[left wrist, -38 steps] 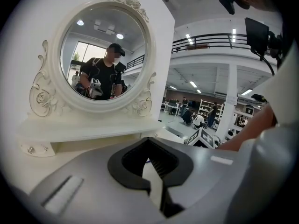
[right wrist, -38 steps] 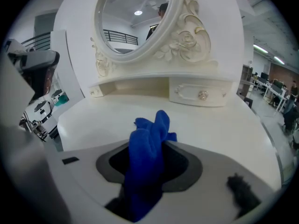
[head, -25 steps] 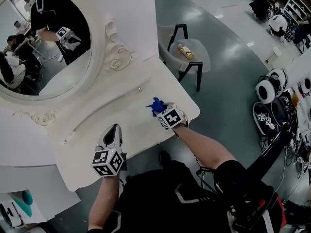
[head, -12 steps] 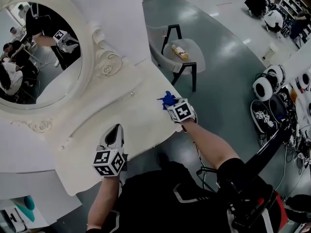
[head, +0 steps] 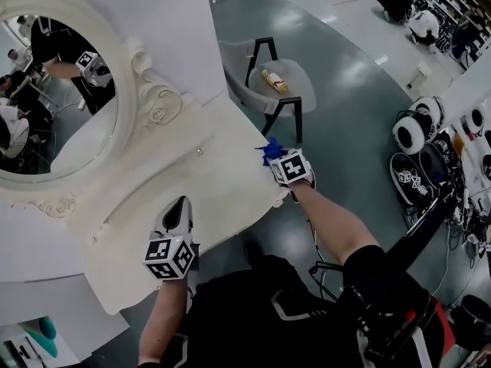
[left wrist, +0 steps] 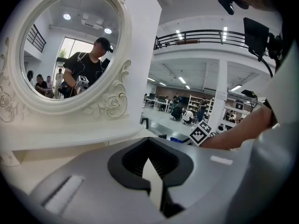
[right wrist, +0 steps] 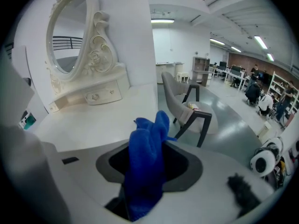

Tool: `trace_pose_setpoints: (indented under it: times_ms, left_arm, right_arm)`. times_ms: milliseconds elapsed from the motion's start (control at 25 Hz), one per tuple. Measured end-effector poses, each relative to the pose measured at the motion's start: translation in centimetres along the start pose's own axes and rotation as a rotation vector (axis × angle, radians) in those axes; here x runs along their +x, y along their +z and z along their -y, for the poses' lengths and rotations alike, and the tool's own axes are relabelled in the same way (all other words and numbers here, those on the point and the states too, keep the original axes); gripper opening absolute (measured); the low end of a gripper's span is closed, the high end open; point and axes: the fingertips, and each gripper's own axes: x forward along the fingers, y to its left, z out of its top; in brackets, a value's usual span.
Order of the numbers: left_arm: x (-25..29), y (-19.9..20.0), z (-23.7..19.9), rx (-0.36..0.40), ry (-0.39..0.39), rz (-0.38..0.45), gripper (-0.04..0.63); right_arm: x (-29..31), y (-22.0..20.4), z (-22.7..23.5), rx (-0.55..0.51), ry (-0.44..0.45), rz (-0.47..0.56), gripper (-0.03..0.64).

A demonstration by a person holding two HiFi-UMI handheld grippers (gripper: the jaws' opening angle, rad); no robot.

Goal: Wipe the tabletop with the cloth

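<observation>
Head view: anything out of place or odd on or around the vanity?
Nothing spilled or broken. Two oddities: the blue cloth is bunched upright in the right tool at the right corner of the tabletop, not spread flat, and what looks like a bottle lies on its side on the chair seat.

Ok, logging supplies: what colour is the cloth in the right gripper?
The cloth is bright blue, clearest in the right gripper view.

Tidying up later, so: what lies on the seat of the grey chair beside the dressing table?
One small yellowish bottle-like item lies on the chair seat; the seat hides the floor beneath it.
</observation>
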Motion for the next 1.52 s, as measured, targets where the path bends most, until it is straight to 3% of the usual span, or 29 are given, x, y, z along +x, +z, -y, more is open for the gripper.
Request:
trace_pose_setpoints:
  times_ms: [280,440,680,840,1120,1520]
  left_arm:
    - [-1.2,-0.6,-1.0,-0.022,0.017,0.007,0.008]
    - [-3.4,-0.8,-3.0,-0.038,0.047,0.029,0.006]
    - [-9.6,-1.6,-7.1,-0.073,0.124,0.082,0.006]
    - [-15.4,-3.2,-11.3,-0.104,0.218,0.101,0.006]
    - [-28.6,-8.4,-18.4,-0.208,0.447,0.119,0.008]
    - [-45.1,-15.5,-25.4,-0.307,0.687,0.153,0.006]
  right_arm:
    - [-0.7,0.8,-0.5,-0.011,-0.045,0.003,0.167]
    - [-1.9,4.5,-6.0,-0.058,0.029,0.093,0.167]
    - [-3.5,8.6,-20.3,-0.206,0.228,0.169,0.167]
    - [-3.7,8.6,-31.2,-0.325,0.377,0.173,0.167]
    - [-4.3,5.4,-50.6,-0.466,0.643,0.132,0.169]
    - [-6.0,-1.8,-73.3,-0.665,0.911,0.054,0.169]
